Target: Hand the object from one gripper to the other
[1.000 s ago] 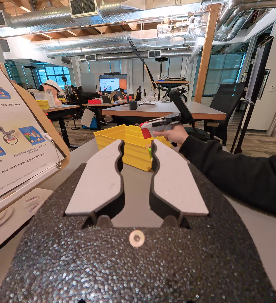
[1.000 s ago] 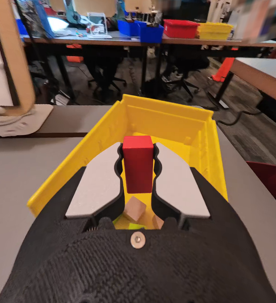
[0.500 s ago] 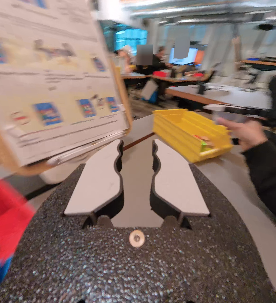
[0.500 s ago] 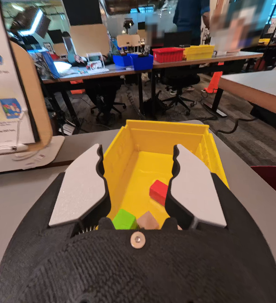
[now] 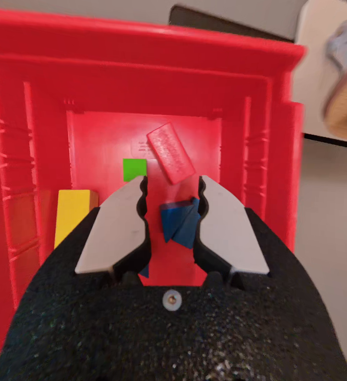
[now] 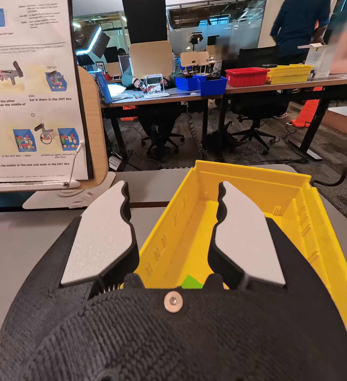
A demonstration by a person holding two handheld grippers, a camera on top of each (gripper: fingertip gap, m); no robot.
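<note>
In the left wrist view I look down into a red bin point(image 5: 127, 41). On its floor lie a red flat block point(image 5: 170, 157), a green cube point(image 5: 134, 169), a yellow block point(image 5: 71, 214) and a blue block point(image 5: 178, 220). My left gripper point(image 5: 173, 178) hangs over the bin with its jaws open. The blue block shows between the fingers, close to the right one, with a clear gap to the left one. My right gripper point(image 6: 173, 183) is wide open and empty over the near end of a yellow bin point(image 6: 251, 175). A green block point(image 6: 191, 282) shows in that bin, just below the fingers.
An instruction sheet on a wooden stand point(image 6: 24, 92) stands at the left on the grey table point(image 6: 14, 237). The stand shows blurred at the right of the left wrist view point(image 5: 343, 82). Beyond the table edge are other desks, chairs and people. Some 60 centimeters of space lies between my two pairs of fingers. It is some 4 centimeters from my left tips to the green cube point(image 5: 134, 169).
My right gripper let the red block drop into the yellow bin, opened wide and drew back. My left gripper swung left from the yellow bin to over the red bin, and its jaws widened.
</note>
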